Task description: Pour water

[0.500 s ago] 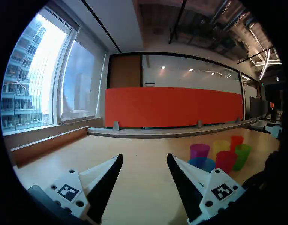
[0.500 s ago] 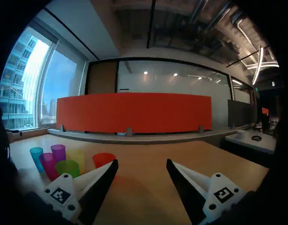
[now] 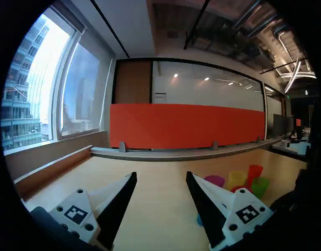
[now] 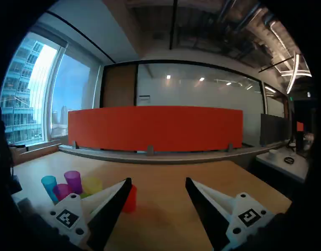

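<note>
Several coloured plastic cups stand grouped on a light wooden table. In the left gripper view they sit right of my left gripper: a purple cup, a yellow cup, a red cup and a green cup, partly behind the right finger. My left gripper is open with nothing between its fingers. In the right gripper view a blue cup, purple cup, yellow cup and red cup lie left of my right gripper, which is open and holds nothing.
A red partition panel runs along the table's far edge. Large windows line the left side. A second desk with small items stands at the far right. A low wooden ledge borders the table's left.
Both grippers have risen or tilted, so the cups sit lower in each view. In the right gripper view the cups appear farther and more spread out. The jaws stay open.
</note>
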